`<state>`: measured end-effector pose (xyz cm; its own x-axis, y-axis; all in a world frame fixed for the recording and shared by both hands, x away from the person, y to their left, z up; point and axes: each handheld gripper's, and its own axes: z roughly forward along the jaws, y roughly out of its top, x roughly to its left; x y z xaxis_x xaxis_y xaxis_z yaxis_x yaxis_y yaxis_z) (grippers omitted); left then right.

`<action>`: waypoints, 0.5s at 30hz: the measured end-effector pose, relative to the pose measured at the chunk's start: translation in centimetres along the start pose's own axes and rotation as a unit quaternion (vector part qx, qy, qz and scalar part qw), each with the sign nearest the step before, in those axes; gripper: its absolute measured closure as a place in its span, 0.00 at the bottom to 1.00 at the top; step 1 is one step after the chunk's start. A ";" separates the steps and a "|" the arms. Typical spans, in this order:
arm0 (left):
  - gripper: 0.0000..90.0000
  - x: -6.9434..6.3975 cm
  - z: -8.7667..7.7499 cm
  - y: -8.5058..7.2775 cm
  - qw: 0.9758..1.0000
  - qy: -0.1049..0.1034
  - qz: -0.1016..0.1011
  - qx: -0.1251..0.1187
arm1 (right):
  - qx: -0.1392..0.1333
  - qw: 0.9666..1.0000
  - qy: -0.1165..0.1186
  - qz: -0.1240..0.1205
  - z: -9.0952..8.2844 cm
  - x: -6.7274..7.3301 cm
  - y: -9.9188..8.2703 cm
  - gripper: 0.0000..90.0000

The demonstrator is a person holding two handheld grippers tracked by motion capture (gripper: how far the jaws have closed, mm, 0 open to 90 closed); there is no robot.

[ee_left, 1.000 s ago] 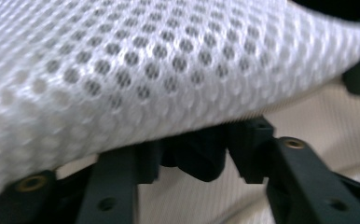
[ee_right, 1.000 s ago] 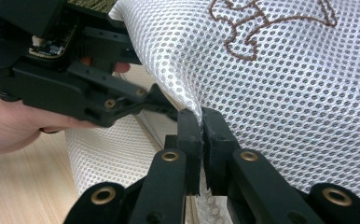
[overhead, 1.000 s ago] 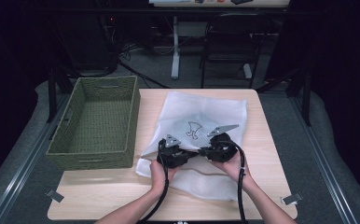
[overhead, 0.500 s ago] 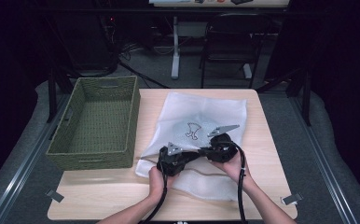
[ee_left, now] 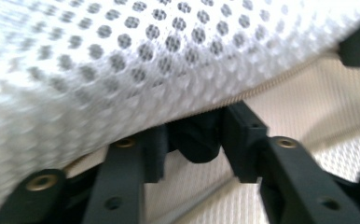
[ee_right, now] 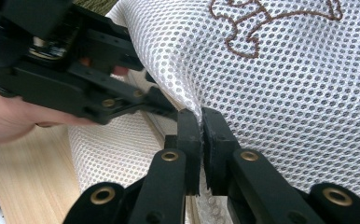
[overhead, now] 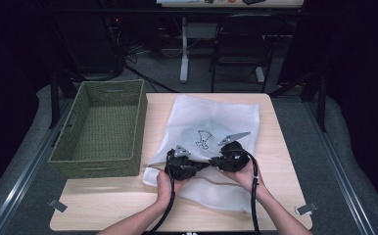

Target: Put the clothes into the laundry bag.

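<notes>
Pinching the mesh bag point(ee_right: 280, 88), the right hand-held gripper point(ee_right: 200, 122) and left hand-held gripper point(overhead: 179, 164) have barely shifted.

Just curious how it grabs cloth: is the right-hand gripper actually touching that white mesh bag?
Touching. In the right gripper view, the right gripper has its two black jaws nearly closed, with a fold of the white mesh bag pinched between them.

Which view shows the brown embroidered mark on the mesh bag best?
Right gripper view: the brown mark is large and sharp, though cropped at the top. The high view shows it whole but tiny. The left gripper view has blurred mesh bag.
</notes>
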<state>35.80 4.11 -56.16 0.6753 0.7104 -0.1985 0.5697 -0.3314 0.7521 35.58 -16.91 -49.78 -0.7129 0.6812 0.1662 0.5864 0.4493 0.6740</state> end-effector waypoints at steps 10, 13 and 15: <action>0.44 1.3 -2.9 -0.9 0.998 -0.010 0.028 0.063 | 0.005 1.000 -0.002 -0.001 0.0 0.2 -0.3 0.96; 0.40 1.4 -4.4 -1.1 0.996 -0.011 0.046 0.073 | 0.008 1.000 -0.005 -0.005 0.0 0.2 -0.3 0.96; 0.40 1.7 -5.0 -1.3 0.996 -0.014 0.047 0.076 | 0.008 1.000 -0.006 -0.005 0.0 0.2 -0.4 0.96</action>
<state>33.83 8.82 -54.35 0.7408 0.6544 -0.1516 0.5667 -0.4876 0.6642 35.20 -16.91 -49.97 -0.7146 0.6830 0.1513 0.5856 0.4659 0.6633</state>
